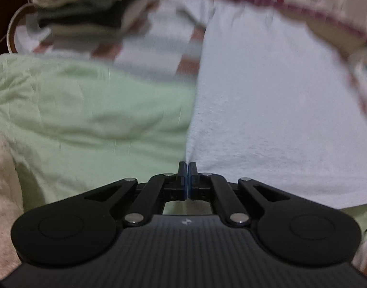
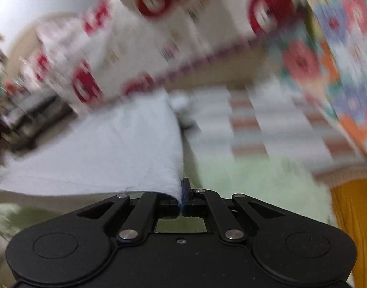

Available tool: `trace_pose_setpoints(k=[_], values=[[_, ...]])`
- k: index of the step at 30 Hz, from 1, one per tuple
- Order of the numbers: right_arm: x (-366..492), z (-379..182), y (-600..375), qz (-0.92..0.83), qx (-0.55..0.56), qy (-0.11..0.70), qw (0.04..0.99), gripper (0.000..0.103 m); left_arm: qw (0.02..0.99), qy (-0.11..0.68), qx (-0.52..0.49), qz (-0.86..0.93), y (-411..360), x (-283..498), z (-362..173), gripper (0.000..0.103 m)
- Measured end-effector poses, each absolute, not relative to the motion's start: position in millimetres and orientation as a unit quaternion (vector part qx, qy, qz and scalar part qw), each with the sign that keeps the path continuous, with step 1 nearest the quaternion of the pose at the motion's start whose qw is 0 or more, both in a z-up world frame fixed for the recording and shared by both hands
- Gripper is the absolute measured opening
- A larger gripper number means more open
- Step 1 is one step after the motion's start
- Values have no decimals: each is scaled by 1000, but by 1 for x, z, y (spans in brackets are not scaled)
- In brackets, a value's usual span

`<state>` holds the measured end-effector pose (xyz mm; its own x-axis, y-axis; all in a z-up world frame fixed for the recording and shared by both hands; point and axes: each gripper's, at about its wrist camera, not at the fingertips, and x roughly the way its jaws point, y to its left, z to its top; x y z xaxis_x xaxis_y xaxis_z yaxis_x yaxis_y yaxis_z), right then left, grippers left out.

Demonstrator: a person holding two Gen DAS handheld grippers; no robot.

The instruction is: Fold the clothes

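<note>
We hold the pale blue cloth (image 1: pixel 267 100) pinched in both jaws, left gripper (image 1: pixel 188 168) and right gripper (image 2: pixel 181 192); fold underway, green garment (image 1: pixel 92 110) beyond unfolded.

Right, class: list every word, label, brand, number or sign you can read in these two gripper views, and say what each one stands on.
None can be read.
Red round marks with white letter-like shapes on the white patterned sheet: too blurred to read.
Small pale logo mark on the left gripper body: a symbol, no letters.
Pale blue cloth, green sheet, striped fabric, floral fabric: no text shows.
</note>
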<state>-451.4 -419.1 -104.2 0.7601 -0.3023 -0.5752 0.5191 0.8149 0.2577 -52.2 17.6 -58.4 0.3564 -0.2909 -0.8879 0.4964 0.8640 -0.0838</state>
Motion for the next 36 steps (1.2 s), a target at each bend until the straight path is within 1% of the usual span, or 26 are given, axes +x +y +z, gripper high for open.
trace_pose_setpoints(k=[2,4,6,7,8,10,11,12,14,15,16,17,18,19,21,22,23,24,25,27,30,33,36], values=[[-454,-117,-421,-224,230,279,905,0,805,528,136,-235,8,-53,-69,0],[-453,-118,-420,-220,219,289,906,0,803,530,156,-223,4,-51,-72,0],[-449,-114,-423,-204,209,313,904,1,803,533,149,-220,5,-49,-70,0],[-449,-111,-424,-202,210,328,899,4,807,527,148,-221,3,-49,-63,0],[-449,-107,-426,-201,213,343,893,11,811,521,147,-221,1,-48,-56,2],[-453,-99,-425,-206,215,367,881,13,819,509,145,-222,-4,-47,-43,4],[-456,-93,-423,-212,215,376,876,19,823,502,145,-223,-6,-47,-36,8],[-461,-83,-420,-214,216,368,879,23,826,496,144,-224,-8,-46,-29,11],[-469,-63,-416,-208,226,335,891,27,834,484,142,-225,-13,-46,-15,25],[-466,-54,-417,-200,246,309,897,27,838,477,141,-225,-15,-45,-8,27],[-462,-46,-419,-193,267,282,901,27,841,471,140,-226,-17,-45,-1,31],[-447,-41,-424,-173,288,251,908,28,845,462,147,-228,-28,-38,11,38],[-430,-35,-429,-152,308,219,913,30,848,452,155,-230,-40,-31,23,42],[-403,-33,-433,-133,317,215,914,33,851,443,162,-232,-52,-24,35,44],[-344,-29,-437,-100,330,218,913,35,855,423,181,-240,-74,-6,57,48],[-316,-24,-438,-80,333,208,916,35,859,405,197,-243,-87,3,68,55],[-288,-20,-438,-58,336,196,919,37,863,386,213,-245,-100,13,79,58],[-263,-14,-438,-55,329,185,924,45,868,370,226,-242,-111,20,84,59],[-233,-10,-436,-59,310,198,928,48,876,353,229,-238,-119,25,89,59],[-179,-5,-433,-66,279,225,931,48,890,316,232,-231,-135,35,98,63],[-116,1,-431,-63,247,262,931,48,898,297,208,-248,-143,47,91,65],[-74,12,-428,-77,199,281,936,48,893,306,212,-255,-137,51,69,65],[-33,25,-450,-70,156,312,935,49,886,314,216,-263,-131,56,47,65]])
